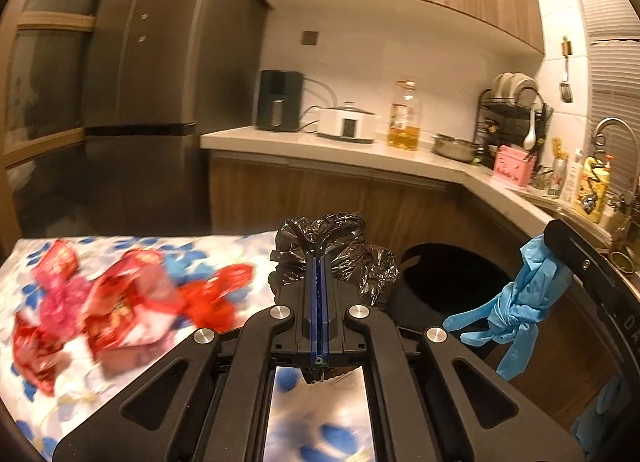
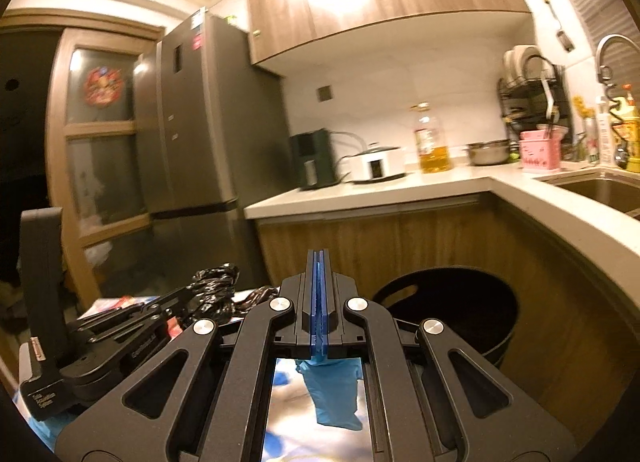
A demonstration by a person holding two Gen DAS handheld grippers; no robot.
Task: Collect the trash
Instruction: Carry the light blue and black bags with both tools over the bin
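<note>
On left view only, red wrappers (image 1: 120, 302) (blurred), tablecloth (image 1: 248, 250)

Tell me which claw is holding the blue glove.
The right claw: the blue glove hangs from it, while the left claw pinches the black trash bag.

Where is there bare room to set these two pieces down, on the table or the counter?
Free: the flowered tablecloth strip between the red wrappers and the far edge, the counter in front of the oil bottle, and the open black bin. Crowded: the counter corner by the pink box and dish rack.
</note>
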